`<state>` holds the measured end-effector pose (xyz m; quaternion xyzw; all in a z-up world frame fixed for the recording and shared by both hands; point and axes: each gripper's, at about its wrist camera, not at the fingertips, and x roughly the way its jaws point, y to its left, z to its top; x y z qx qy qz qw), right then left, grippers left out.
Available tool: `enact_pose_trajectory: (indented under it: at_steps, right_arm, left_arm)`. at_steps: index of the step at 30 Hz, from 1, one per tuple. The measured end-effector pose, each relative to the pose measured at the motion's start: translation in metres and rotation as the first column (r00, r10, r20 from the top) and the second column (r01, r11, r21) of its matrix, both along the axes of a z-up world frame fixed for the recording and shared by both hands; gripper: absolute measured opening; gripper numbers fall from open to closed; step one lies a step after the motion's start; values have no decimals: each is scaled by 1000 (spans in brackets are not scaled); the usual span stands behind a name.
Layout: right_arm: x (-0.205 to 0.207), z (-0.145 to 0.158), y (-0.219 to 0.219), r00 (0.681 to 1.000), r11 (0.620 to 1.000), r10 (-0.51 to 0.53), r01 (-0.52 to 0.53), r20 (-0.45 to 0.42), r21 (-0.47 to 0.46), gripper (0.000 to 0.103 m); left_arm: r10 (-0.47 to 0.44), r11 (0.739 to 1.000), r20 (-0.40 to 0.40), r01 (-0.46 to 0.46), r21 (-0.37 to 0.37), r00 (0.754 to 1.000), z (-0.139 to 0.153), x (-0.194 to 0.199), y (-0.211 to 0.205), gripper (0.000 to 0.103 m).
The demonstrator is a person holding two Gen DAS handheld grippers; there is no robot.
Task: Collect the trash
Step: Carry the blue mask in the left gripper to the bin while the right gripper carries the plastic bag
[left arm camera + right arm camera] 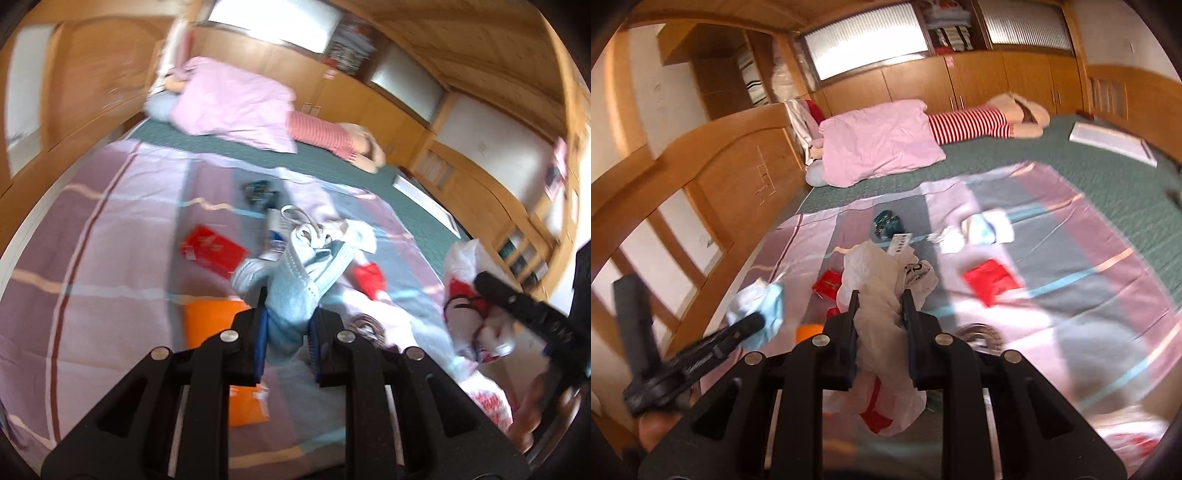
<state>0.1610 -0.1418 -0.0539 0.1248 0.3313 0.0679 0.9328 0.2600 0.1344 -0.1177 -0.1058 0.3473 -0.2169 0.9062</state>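
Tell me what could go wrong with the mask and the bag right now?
The left gripper pinches only one end of the blue face mask, so it might slip out. The right gripper holds the white plastic bag bunched up, so its opening may be hard to find. Both views are blurred, so a fast swing could miss.

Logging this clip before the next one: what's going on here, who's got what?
A person is clearing litter off a bed. The left gripper is shut on a light blue face mask, lifted off the patchwork sheet. The right gripper is shut on a white plastic bag, serving as the trash bag. Still lying on the sheet: a red packet, an orange packet, a dark teal wrapper and crumpled tissue.
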Motion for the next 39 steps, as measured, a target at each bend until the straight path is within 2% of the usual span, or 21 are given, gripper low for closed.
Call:
enact_pose_trajectory:
  at_steps: [2,5,9,11,12,13,14,15,16,18,20,23,25,28,31,32,34,35,36,37,39]
  right_arm:
    - [-22,4,-22,1000,999,-14,14,-14,-38,22]
    - [-62,3,-62,995,995,-58,51,-77,-88,22]
    - [-98,-23,-93,967,985,-97,60,-234,-159,23]
    - [-110,-51,-102,928,979,-119,51,-352,-198,24]
    - [-115,-72,-106,893,978,-132,45,-431,-205,26]
    - [-120,-88,-112,863,980,-142,53,-486,-193,31]
    - [-125,-98,-117,845,983,-152,73,-513,-170,34]
    - [-131,-107,-127,829,986,-163,116,-535,-120,41]
    - [-136,-109,-137,827,984,-173,165,-535,-64,48]
    - [-145,-102,-158,844,967,-209,255,-493,27,61]
    - [-153,-85,-171,867,948,-264,315,-423,53,66]
    - [-161,-52,-176,894,929,-363,369,-263,-27,71]
    - [-163,-35,-172,902,918,-395,389,-171,-69,80]
    - [-164,-19,-165,913,914,-401,393,-77,-102,81]
    - [-160,-16,-158,917,913,-396,388,-43,-125,87]
    - [-159,-18,-156,917,913,-396,388,-39,-128,87]
    - [-156,-20,-156,917,913,-396,388,-48,-128,88]
    - [-153,-23,-156,916,913,-398,389,-58,-122,88]
    - [-157,-24,-157,915,914,-398,390,-64,-111,88]
    - [-155,-26,-158,915,916,-398,390,-73,-97,88]
    - [-155,-29,-160,914,918,-396,389,-89,-80,88]
  left_arm:
    - [-63,998,25,63,5,998,6,-11,-16,19]
    - [-191,982,55,191,-7,980,13,-31,-46,19]
    - [-347,937,78,349,-13,934,18,-61,-88,19]
    - [-394,919,80,395,4,916,18,-73,-105,19]
    - [-422,907,78,422,17,903,17,-79,-115,19]
    - [-441,898,78,440,26,894,16,-86,-122,19]
    - [-463,887,76,461,38,883,14,-92,-132,19]
    - [-474,881,74,472,45,877,13,-97,-136,19]
    - [-484,875,72,481,51,872,12,-100,-141,19]
    - [-505,863,67,501,61,861,8,-106,-151,19]
    - [-518,855,61,514,69,853,5,-112,-158,19]
    - [-544,838,52,539,81,838,0,-119,-171,19]
    - [-562,826,47,557,85,826,-4,-121,-177,19]
    - [-599,799,40,595,82,800,-10,-125,-186,19]
    - [-656,754,26,652,75,755,-16,-136,-194,19]
    - [-695,718,17,692,70,719,-19,-140,-199,19]
    - [-747,663,1,745,73,664,-23,-152,-208,26]
    - [-767,639,-9,765,79,641,-26,-156,-211,45]
    - [-771,633,-14,768,99,637,-31,-162,-215,70]
    - [-764,639,-11,760,120,645,-33,-164,-216,76]
    - [-752,650,-16,746,141,658,-37,-163,-216,78]
